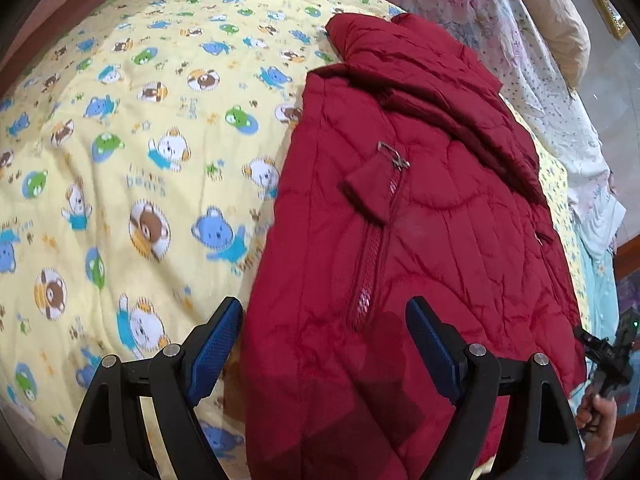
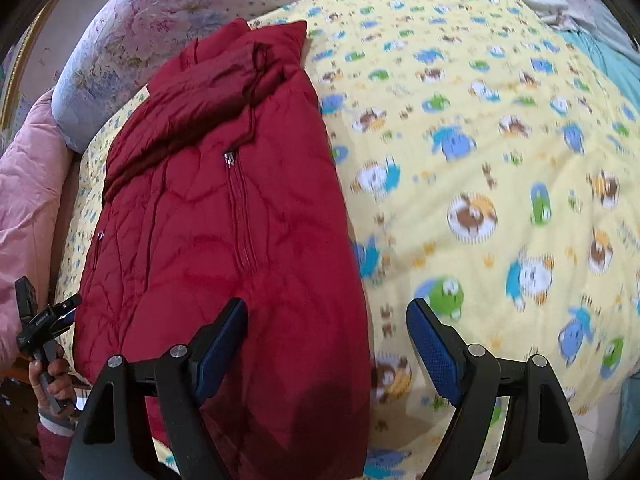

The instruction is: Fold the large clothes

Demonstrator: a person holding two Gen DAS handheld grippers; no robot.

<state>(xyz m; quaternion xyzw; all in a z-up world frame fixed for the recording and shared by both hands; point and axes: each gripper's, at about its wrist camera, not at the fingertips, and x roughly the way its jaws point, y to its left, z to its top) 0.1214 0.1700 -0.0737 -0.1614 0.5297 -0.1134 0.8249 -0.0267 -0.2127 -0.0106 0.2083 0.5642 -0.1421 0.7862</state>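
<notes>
A dark red quilted jacket (image 1: 420,232) lies flat on a yellow bear-print bedspread (image 1: 132,152), sides folded inward into a long strip, collar at the far end, zipper up its middle. It also shows in the right wrist view (image 2: 224,208). My left gripper (image 1: 324,344) is open and empty, hovering above the jacket's near hem by its left edge. My right gripper (image 2: 326,344) is open and empty above the hem by the jacket's right edge. Each gripper's blue fingertips (image 2: 432,344) hold nothing.
The bedspread (image 2: 500,168) stretches wide on the jacket's sides. A floral quilt (image 1: 472,4) and pillow (image 1: 552,20) are piled at the bed's head. A pink blanket (image 2: 28,184) lies at the bed's edge. The other hand-held gripper (image 1: 612,360) shows at each view's border.
</notes>
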